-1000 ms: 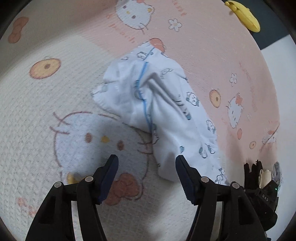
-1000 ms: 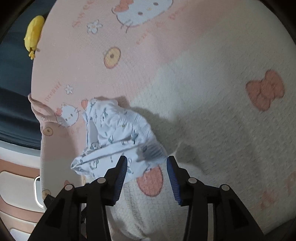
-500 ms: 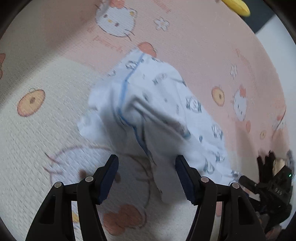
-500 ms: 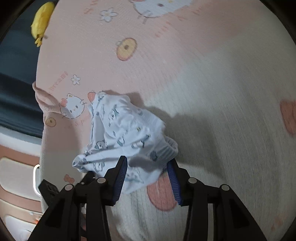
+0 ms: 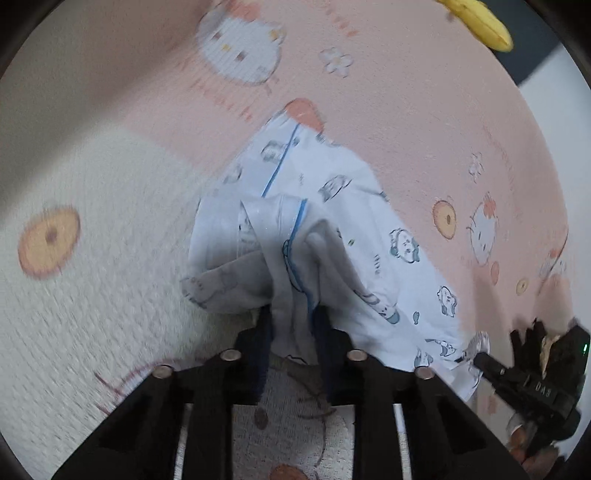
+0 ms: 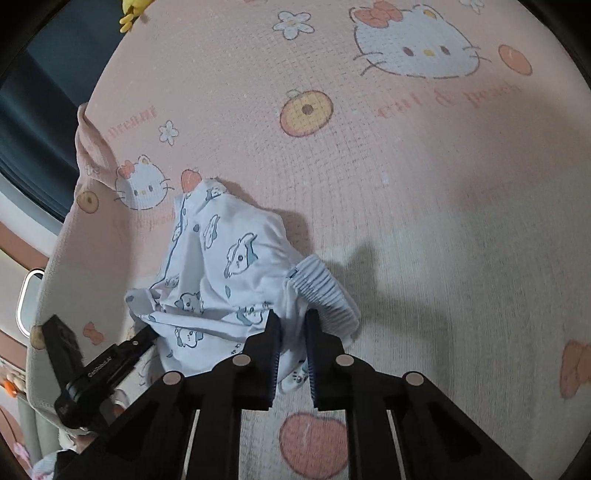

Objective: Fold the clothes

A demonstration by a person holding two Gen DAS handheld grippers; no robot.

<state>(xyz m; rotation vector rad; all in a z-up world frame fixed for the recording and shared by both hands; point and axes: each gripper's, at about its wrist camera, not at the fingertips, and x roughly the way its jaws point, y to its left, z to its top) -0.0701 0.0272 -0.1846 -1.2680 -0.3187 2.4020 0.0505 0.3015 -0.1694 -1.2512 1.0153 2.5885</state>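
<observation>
A small white garment (image 5: 332,229) with blue cartoon prints and blue trim lies bunched on a pink and cream cartoon-cat blanket (image 5: 110,206). My left gripper (image 5: 291,317) is shut on a fold of the garment near its edge. In the right wrist view the same garment (image 6: 229,266) shows its ribbed cuff (image 6: 321,291). My right gripper (image 6: 293,325) is shut on the cloth just beside that cuff. Each gripper also shows at the edge of the other's view: the right one (image 5: 532,384) and the left one (image 6: 96,369).
A yellow toy (image 5: 476,18) lies beyond the blanket's far edge, also in the right wrist view (image 6: 135,7). The blanket's folded corner (image 6: 92,147) rises at the left. Dark floor (image 6: 44,92) lies beyond it.
Both grippers moved forward onto the garment and closed on it; one second ago both were open and short of the cloth. The garment is now gathered up between them.
</observation>
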